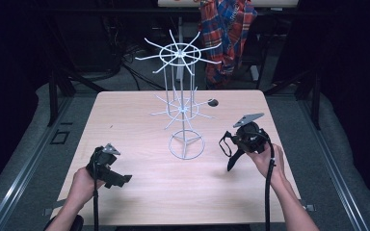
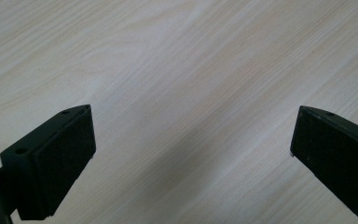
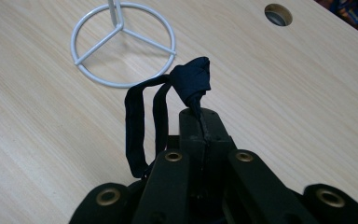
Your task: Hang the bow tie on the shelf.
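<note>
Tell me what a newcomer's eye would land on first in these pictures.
A tall white wire rack with two tiers of spokes stands mid-table on a ring base. To its right, the right hand-held gripper is shut on a dark blue fabric strap whose loop dangles above the wooden table. Near the front left edge, the left hand-held gripper hangs open over bare wood.

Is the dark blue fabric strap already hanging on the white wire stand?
No, the dark blue fabric strap is pinched between the closed jaws of the right gripper, apart from the white wire stand.
</note>
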`<state>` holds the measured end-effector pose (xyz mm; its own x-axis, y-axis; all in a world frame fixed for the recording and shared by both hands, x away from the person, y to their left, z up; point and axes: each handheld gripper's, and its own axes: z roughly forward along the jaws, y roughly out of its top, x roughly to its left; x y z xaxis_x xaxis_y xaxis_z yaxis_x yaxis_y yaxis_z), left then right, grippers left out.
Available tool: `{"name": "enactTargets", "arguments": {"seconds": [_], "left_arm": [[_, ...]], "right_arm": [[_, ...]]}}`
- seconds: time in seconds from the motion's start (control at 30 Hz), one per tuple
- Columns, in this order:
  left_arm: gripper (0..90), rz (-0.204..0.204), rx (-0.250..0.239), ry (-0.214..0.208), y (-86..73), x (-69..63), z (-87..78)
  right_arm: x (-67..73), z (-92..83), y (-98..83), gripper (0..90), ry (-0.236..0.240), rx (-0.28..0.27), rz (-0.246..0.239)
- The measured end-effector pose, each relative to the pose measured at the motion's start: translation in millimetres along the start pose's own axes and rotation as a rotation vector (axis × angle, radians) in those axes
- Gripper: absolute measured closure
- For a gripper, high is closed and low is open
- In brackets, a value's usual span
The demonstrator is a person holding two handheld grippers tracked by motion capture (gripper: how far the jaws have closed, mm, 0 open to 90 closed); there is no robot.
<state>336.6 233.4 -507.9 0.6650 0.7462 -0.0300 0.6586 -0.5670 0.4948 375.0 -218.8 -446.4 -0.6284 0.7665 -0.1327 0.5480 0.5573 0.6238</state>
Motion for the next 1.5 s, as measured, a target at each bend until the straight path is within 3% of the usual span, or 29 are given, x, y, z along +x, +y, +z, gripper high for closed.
{"name": "enactTargets", "arguments": {"seconds": [0.23,1.5], "left_arm": [[0.0,-0.001,0.0,0.001,0.1,0.0,0.2],[0.0,-0.001,-0.001,-0.002,0.0,-0.2,-0.1]], "right_arm": [[-3.8,-3.7,1.2,89.4,0.0,0.001,0.001],[7.1,-18.5,19.9,89.4,0.026,-0.053,-0.02]]}}
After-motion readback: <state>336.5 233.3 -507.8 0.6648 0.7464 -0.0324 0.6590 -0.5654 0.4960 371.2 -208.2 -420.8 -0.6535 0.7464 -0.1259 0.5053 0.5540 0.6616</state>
